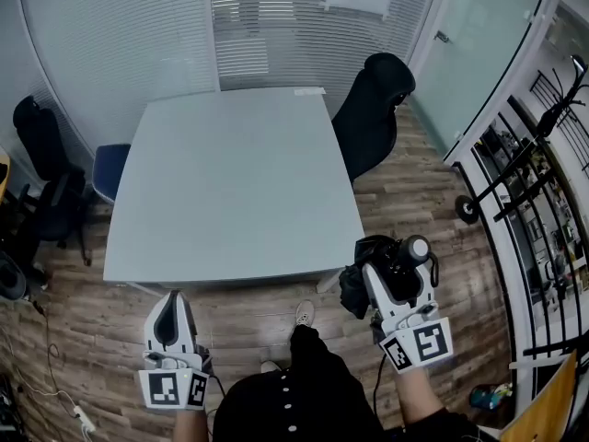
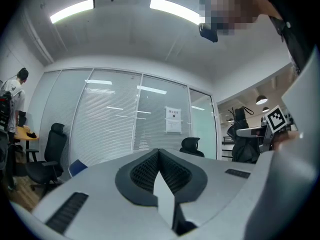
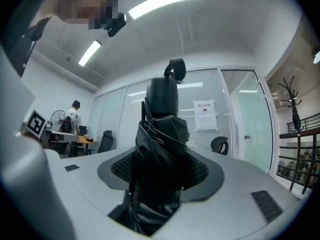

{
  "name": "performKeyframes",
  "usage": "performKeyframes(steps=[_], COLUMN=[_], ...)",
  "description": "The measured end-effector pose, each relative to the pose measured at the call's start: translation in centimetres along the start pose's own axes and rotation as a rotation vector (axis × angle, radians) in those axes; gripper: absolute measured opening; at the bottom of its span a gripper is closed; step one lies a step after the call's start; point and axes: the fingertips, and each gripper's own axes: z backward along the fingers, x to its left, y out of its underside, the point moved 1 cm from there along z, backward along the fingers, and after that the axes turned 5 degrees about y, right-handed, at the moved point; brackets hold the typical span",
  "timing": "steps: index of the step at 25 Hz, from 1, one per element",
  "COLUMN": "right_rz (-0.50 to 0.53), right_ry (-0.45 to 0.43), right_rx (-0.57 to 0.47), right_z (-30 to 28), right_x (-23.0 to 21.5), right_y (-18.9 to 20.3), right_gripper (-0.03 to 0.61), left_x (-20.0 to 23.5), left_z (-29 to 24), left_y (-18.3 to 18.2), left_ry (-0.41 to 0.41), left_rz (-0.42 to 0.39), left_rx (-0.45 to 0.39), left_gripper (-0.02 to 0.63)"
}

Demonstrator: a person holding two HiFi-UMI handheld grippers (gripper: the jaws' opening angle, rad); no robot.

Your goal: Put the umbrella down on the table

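One folded black umbrella (image 3: 160, 134): judged light, with soft, slippery fabric bunched over a stiff core and a hard rounded handle on top. Best taken round the wrapped middle, where it is held now. Upright between the jaws of the right gripper (image 1: 394, 267), which clamp its folds. Lower right of the head view, off the near corner of the bench (image 1: 230, 182), above the floor. Left gripper (image 1: 171, 304): jaws together, empty.

Pale grey square desk (image 1: 230, 182) with a smooth matte top, small white strip (image 1: 308, 91) at its far edge, standing on brown wood-plank floor (image 1: 83, 320), black office chair (image 1: 373, 109) and blue chair (image 1: 109, 168) beside it
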Motion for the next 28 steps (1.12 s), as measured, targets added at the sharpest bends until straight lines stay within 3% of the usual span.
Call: performKeyframes(steps=[28], right_rz=[-0.001], right_ry=[-0.092], right_rx=[0.000], right_z=[-17.8], right_x=[-11.8], right_y=[0.3], right_gripper=[0.255], left_x=[-2.4], left_z=[-21.0], left_y=[-1.3], left_ry=[-0.035], left_rz=[-0.016], left_rx=[-0.022], left_gripper=[0.014])
